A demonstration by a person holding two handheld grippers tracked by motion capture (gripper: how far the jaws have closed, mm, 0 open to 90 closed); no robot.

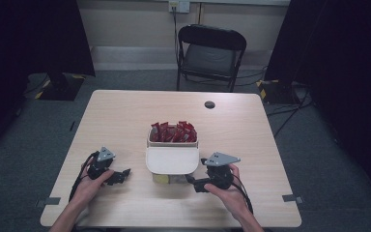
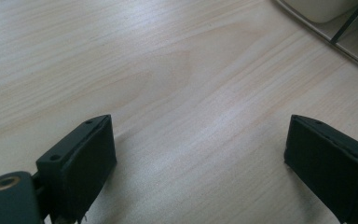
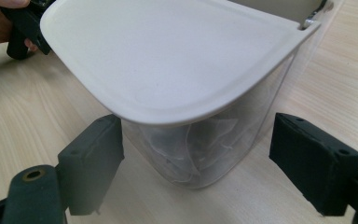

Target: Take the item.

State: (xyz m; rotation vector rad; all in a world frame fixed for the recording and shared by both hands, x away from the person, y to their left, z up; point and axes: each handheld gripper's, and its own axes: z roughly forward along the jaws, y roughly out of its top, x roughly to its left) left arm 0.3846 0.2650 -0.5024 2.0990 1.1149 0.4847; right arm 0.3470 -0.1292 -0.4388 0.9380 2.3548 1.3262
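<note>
A clear box (image 1: 172, 178) with a white hinged lid (image 1: 172, 159) stands mid-table; its open rear compartment holds red packets (image 1: 172, 132). In the right gripper view the lid (image 3: 168, 60) lies closed over the clear front wall (image 3: 214, 140), with pale sachets behind it. My right gripper (image 3: 198, 154) is open, one jaw on each side of the box's rounded front, and a gap shows at the right jaw. In the high view it (image 1: 193, 181) sits at the box's front right. My left gripper (image 2: 198, 149) is open over bare wood, left of the box (image 1: 125, 173).
The wooden table (image 1: 125, 116) has a dark round hole (image 1: 209, 104) near its far edge. A black folding chair (image 1: 211, 50) stands beyond it. A corner of the box (image 2: 335, 18) shows at the top right of the left gripper view.
</note>
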